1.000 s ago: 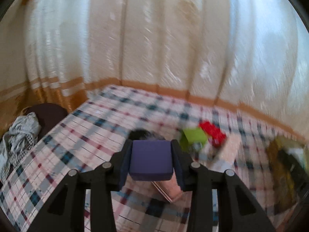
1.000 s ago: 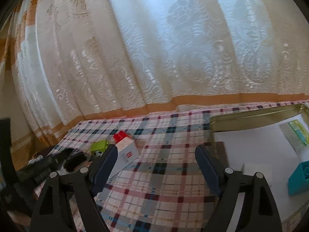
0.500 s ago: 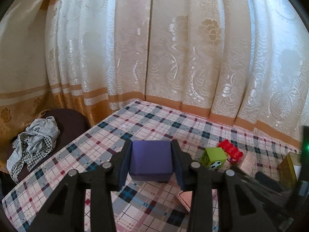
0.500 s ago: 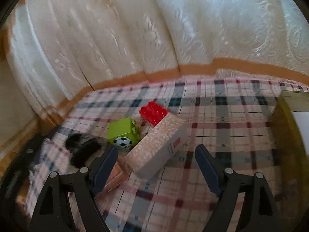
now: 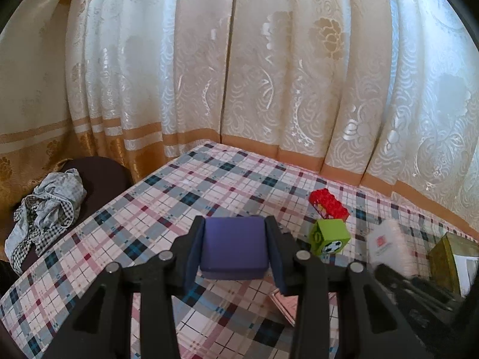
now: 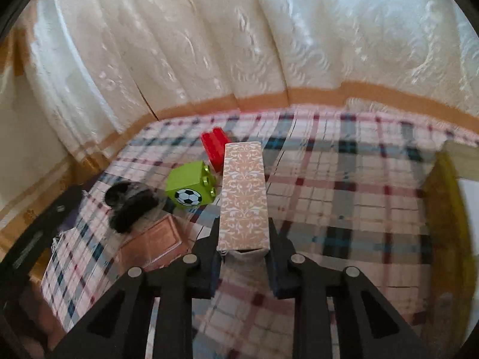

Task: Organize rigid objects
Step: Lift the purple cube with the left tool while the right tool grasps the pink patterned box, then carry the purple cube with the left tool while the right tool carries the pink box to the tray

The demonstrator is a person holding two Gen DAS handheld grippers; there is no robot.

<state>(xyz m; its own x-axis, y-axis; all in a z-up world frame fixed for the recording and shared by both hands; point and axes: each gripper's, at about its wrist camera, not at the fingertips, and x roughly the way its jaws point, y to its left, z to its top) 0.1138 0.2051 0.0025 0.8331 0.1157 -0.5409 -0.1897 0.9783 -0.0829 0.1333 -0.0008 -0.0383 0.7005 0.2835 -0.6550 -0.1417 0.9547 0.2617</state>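
Gripping the long beige floral-patterned cardboard box (image 6: 244,197) at its near end, the right gripper (image 6: 243,240) is clamped shut on it above the plaid tablecloth (image 6: 344,209). The left gripper (image 5: 234,246) is holding a purple square box (image 5: 233,245) between its pads. A green football-print toy block (image 6: 191,188) and red studded brick (image 6: 214,146) are sitting just beside the beige box.

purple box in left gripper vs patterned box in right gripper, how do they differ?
The purple box is plain, squat and nearly square; the patterned box is long, narrow, with a tan floral print. The left gripper spans the purple box's whole width; the right gripper pinches only the patterned box's near end. Both are gripped.
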